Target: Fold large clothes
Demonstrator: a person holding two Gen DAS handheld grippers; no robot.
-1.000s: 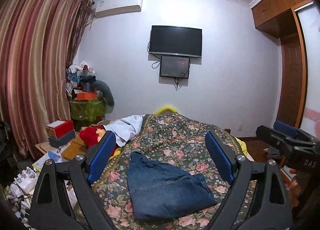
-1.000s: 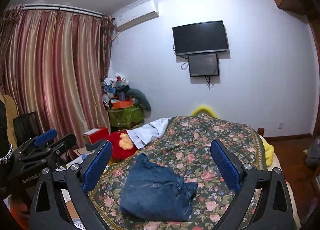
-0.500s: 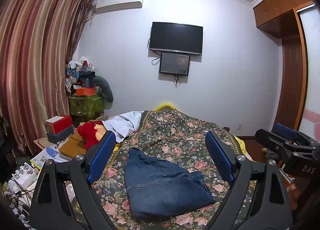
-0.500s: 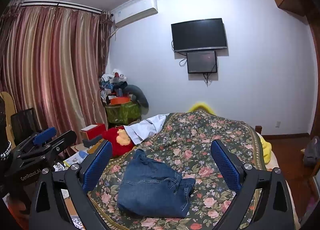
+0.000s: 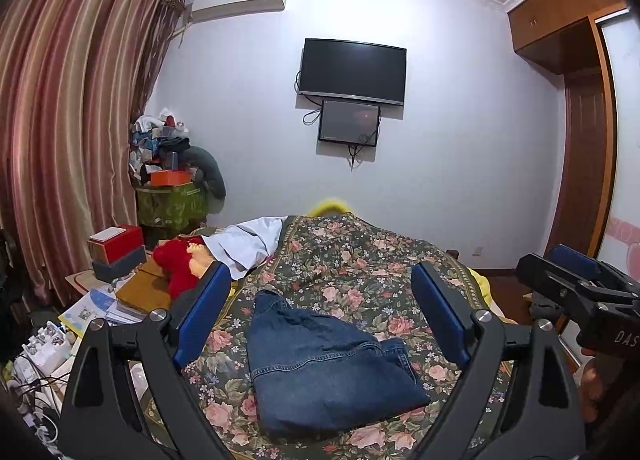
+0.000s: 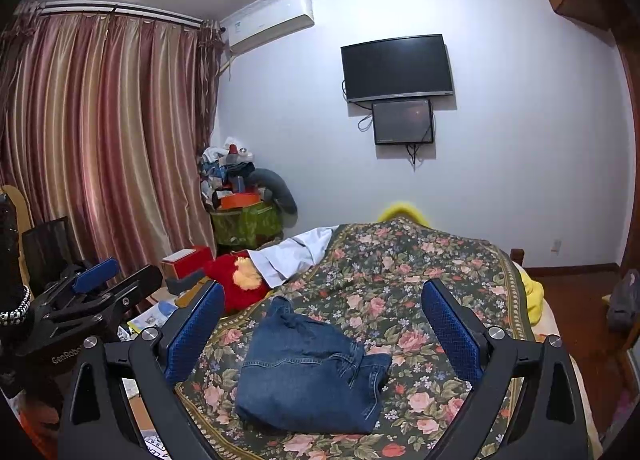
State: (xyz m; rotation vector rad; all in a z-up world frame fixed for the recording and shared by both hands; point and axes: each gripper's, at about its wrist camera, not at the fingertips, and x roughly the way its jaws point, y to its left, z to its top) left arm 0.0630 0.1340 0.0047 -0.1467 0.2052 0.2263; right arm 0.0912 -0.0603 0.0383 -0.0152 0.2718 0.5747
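Note:
A pair of blue jeans [image 5: 324, 368] lies folded into a compact bundle on the flowered bedspread [image 5: 360, 260], near the bed's front edge. My left gripper [image 5: 320, 280] hovers above and short of the bundle, jaws wide open, nothing between the blue pads. The right wrist view shows the same jeans [image 6: 308, 372] below my right gripper [image 6: 322, 294], which is also open and empty. Each gripper appears in the other's view: the right gripper [image 5: 576, 284] at the far right, the left gripper [image 6: 104, 288] at the far left.
A red plush toy [image 5: 176, 264] and a white garment [image 5: 248, 240] lie at the bed's left side. Boxes, books and cables crowd the low table [image 5: 100, 292] on the left. A yellow blanket [image 6: 532, 296] hangs off the right edge. Curtains [image 6: 100, 139] cover the left wall.
The jeans sit slightly lower and nearer in both views as the cameras tilt a little. Both grippers stay open and empty.

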